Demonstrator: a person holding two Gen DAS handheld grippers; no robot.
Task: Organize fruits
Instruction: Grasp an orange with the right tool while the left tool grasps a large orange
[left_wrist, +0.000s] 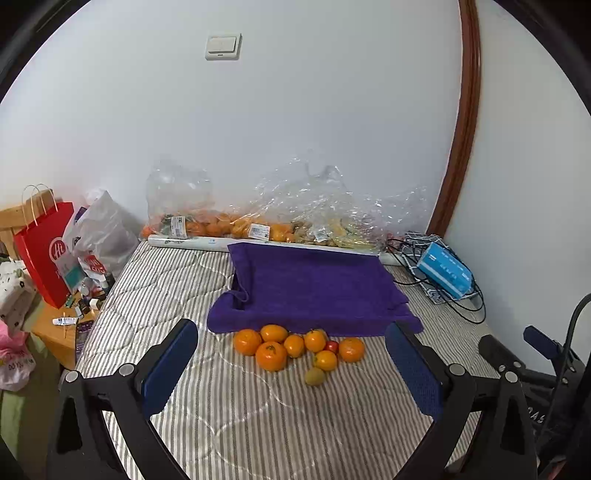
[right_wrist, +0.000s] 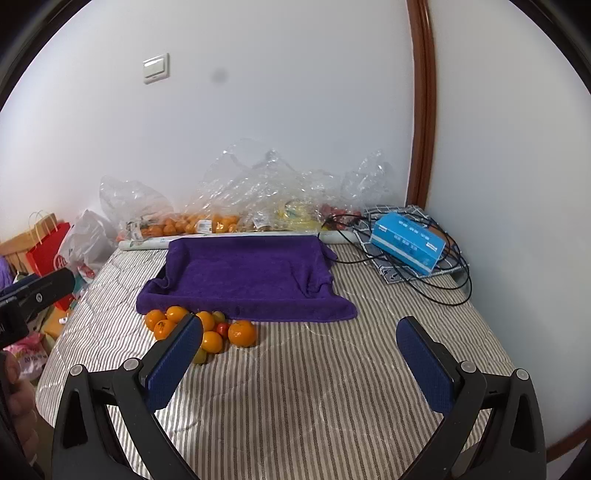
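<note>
A cluster of several oranges (left_wrist: 271, 355) (right_wrist: 242, 333) lies on the striped mattress just in front of a purple towel (left_wrist: 314, 288) (right_wrist: 247, 275) draped over a tray. Among them sit a small red tomato (left_wrist: 331, 346) (right_wrist: 222, 328) and a yellow-green fruit (left_wrist: 314, 376) (right_wrist: 200, 356). My left gripper (left_wrist: 291, 363) is open, above the mattress, with the fruit pile showing between its blue pads. My right gripper (right_wrist: 301, 354) is also open and empty, to the right of the pile; its left pad (right_wrist: 173, 363) overlaps some oranges in view.
Clear plastic bags of oranges (left_wrist: 221, 225) (right_wrist: 192, 223) line the wall behind the towel. A blue tissue box (left_wrist: 445, 269) (right_wrist: 406, 243) with black cables lies at the back right. A red paper bag (left_wrist: 46, 254) and clutter stand left of the bed.
</note>
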